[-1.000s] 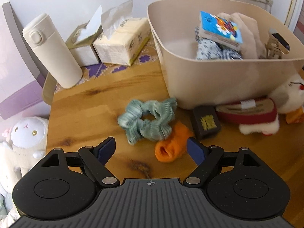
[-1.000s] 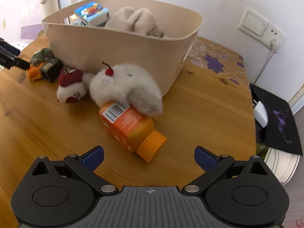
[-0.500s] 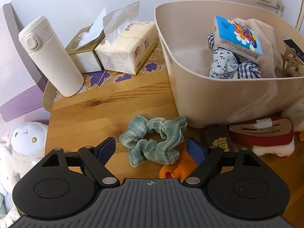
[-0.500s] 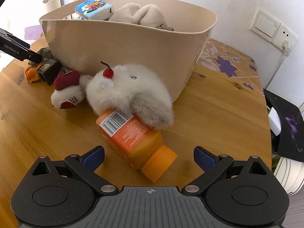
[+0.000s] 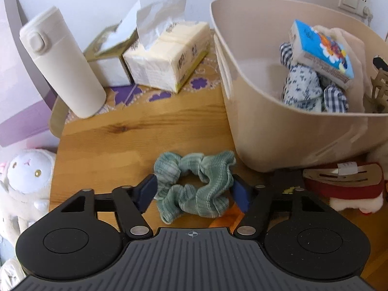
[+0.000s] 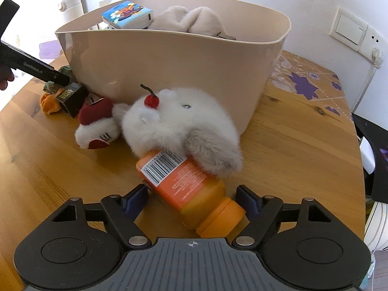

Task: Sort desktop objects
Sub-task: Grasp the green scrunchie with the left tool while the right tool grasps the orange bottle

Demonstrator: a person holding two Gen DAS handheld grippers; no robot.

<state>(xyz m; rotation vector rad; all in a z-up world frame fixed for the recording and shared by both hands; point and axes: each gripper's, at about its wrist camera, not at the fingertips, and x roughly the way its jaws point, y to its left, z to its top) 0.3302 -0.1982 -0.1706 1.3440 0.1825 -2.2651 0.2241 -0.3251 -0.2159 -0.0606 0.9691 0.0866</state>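
A green scrunchie [image 5: 208,169] lies on the wooden table in front of the beige basket [image 5: 291,133]. My left gripper [image 5: 194,192] straddles it. The jaws are closing, and the blue pads [image 5: 148,190] just reach its two sides without squeezing it. An orange sock [image 5: 232,215] peeks out beneath. In the right wrist view an orange bottle [image 6: 184,184] lies on its side, its base under a white plush toy [image 6: 184,126]. My right gripper [image 6: 194,197] is closing around the bottle, pads close beside its base and cap. The basket [image 6: 169,60] holds cloths, a blue packet and a beige plush.
A white flask [image 5: 63,65] and two tissue packs [image 5: 167,60] stand at the back left. A lamb toy [image 5: 26,177] sits off the left edge. A small black box [image 6: 72,95] and a red-and-white plush [image 6: 97,126] lie against the basket. The table edge [image 6: 361,169] is on the right.
The left gripper moved forward and down over the scrunchie and its jaws narrowed around it. The right gripper came a little closer to the bottle and its jaws narrowed around it.
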